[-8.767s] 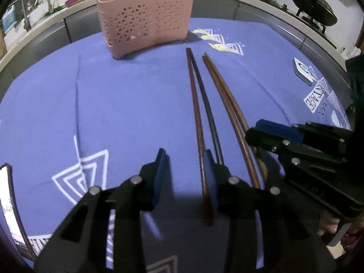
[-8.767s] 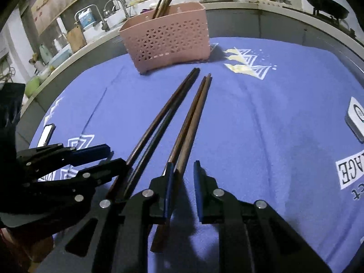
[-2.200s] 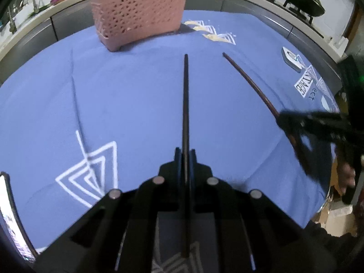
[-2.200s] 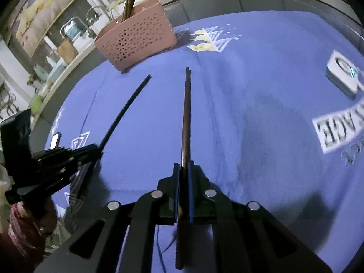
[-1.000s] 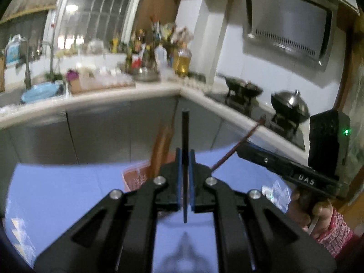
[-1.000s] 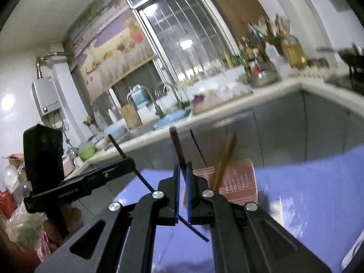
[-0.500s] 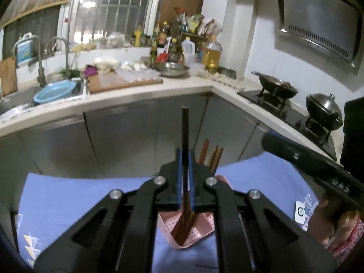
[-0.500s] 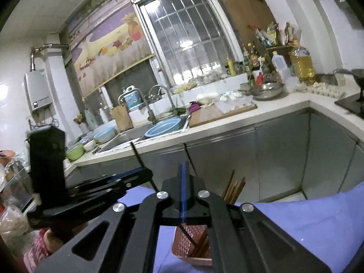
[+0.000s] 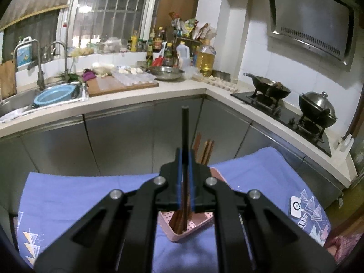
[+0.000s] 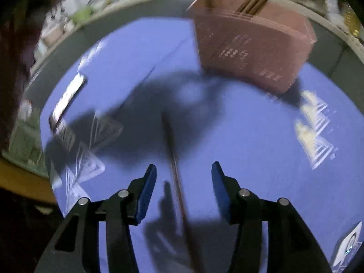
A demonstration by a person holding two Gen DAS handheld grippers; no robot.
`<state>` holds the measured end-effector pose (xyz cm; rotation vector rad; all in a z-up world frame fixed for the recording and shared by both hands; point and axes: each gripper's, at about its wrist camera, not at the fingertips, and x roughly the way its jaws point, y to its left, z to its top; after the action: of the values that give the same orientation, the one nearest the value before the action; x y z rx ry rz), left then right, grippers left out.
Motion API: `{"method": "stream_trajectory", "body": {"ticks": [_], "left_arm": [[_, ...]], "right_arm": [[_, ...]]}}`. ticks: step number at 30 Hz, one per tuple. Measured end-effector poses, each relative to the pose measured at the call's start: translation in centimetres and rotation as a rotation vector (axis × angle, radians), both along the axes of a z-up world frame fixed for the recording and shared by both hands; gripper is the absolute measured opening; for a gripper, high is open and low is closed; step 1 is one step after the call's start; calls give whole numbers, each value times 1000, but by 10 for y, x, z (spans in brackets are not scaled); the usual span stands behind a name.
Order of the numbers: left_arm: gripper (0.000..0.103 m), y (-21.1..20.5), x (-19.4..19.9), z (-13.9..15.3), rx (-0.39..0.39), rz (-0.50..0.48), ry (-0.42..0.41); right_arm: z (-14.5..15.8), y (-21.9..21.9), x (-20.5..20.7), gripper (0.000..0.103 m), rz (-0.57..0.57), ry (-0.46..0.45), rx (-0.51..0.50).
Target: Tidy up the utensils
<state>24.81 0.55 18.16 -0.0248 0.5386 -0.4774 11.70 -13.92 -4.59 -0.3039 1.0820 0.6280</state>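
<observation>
The left wrist view looks forward and slightly down past its jaws, over the pink utensil basket (image 9: 193,227) just below them, toward the far kitchen counter (image 9: 145,95). The right wrist view, blurred, tilts steeply down at the blue tablecloth (image 10: 250,136), close beneath its jaws. Both share basket and cloth.

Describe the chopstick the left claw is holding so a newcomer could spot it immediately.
Start at the blue tablecloth and find the pink perforated basket on it. Directly above it, the left claw pinches one dark chopstick upright. It is nearly black, unlike the reddish-brown chopsticks leaning in the basket behind it.
</observation>
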Motion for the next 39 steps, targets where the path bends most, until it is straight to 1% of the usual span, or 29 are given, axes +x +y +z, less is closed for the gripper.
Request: {"method": "stream_trajectory", "body": {"ticks": [1, 2, 3, 4, 6, 7, 9, 11, 12, 15, 17, 18, 19, 21, 22, 24, 26, 28, 31, 34, 36, 39], "left_arm": [[5, 0, -5, 4, 1, -1, -7], [5, 0, -9, 7, 3, 1, -13], [5, -1, -12, 10, 5, 1, -18], [5, -1, -15, 12, 6, 2, -23], [5, 0, -21, 18, 8, 3, -34], [5, 1, -24, 21, 8, 5, -40], [5, 2, -27, 25, 6, 9, -48], [5, 2, -27, 27, 7, 12, -52], [5, 2, -27, 27, 7, 13, -52], [5, 1, -21, 29, 2, 23, -48], [5, 0, -16, 31, -5, 31, -52], [5, 0, -14, 31, -7, 34, -54], [5, -1, -10, 32, -8, 40, -58], [5, -3, -6, 32, -8, 45, -54], [5, -4, -2, 30, -6, 46, -49], [5, -7, 2, 27, 4, 49, -42], [5, -11, 8, 20, 19, 48, -29], [5, -14, 13, 14, 34, 48, -19], [5, -17, 23, 2, 49, 45, 6], [5, -20, 29, -9, 60, 32, 25], [5, -24, 33, -19, 70, 20, 38], [5, -31, 37, -38, 95, 7, 71]], "right_arm": [[-10, 9, -4, 44, 12, -8, -66], [-9, 15, -10, 30, 17, -54, -94], [-8, 17, -12, 18, 25, -53, -84], [-5, 20, -13, 6, 20, -22, -74], [-3, 22, -14, 6, 10, -12, -74], [1, 20, -12, 6, -5, 16, -39], [13, 4, -5, 6, -45, 28, 41], [46, -17, -2, 6, -95, -7, 159], [60, -25, 1, 6, -117, -27, 196], [114, -63, 12, 6, -216, -129, 330], [153, -90, 27, 6, -296, -218, 419], [165, -100, 36, 6, -321, -251, 445], [184, -105, 45, 6, -356, -311, 490], [205, -112, 59, 6, -405, -389, 568], [215, -115, 71, 6, -434, -424, 638], [223, -114, 89, 6, -466, -474, 722], [224, -101, 112, 6, -505, -541, 781], [219, -91, 129, 6, -532, -573, 812], [201, -71, 149, 6, -567, -640, 783], [171, -57, 165, 6, -576, -639, 765], [152, -51, 157, 6, -566, -638, 743], [121, -52, 153, 6, -565, -586, 738]]}}
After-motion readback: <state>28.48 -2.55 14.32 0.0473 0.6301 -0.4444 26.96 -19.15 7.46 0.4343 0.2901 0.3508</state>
